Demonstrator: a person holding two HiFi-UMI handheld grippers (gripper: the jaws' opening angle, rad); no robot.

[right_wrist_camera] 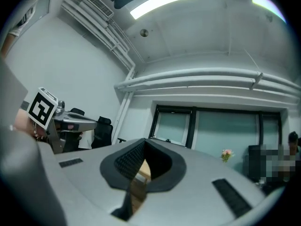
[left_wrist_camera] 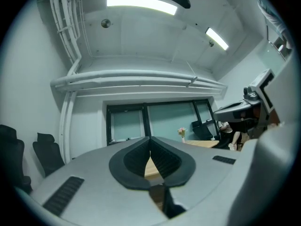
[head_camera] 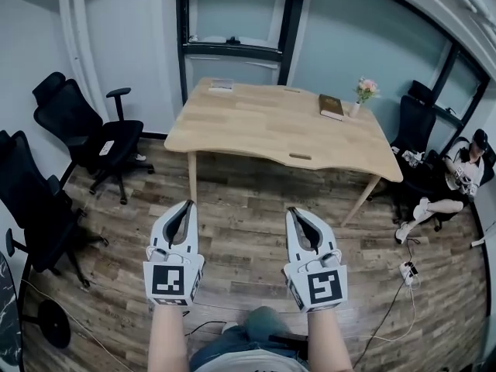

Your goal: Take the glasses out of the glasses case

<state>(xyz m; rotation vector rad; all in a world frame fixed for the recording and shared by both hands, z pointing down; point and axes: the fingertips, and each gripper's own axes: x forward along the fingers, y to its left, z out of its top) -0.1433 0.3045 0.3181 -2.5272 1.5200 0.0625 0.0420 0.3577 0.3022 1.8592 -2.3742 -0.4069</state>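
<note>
A light wooden table stands ahead across the wood floor. Near its far right corner lies a dark brown oblong object, possibly the glasses case; no glasses show. My left gripper and right gripper are held side by side over the floor, well short of the table, both pointing at it. Each is shut with nothing between its jaws. In the left gripper view the left gripper has its pads closed together, and in the right gripper view the right gripper likewise.
A small vase of pink flowers stands beside the brown object, and a flat pale item lies at the table's far left. Black office chairs stand at the left. A person sits at the right. A power strip and cables lie on the floor.
</note>
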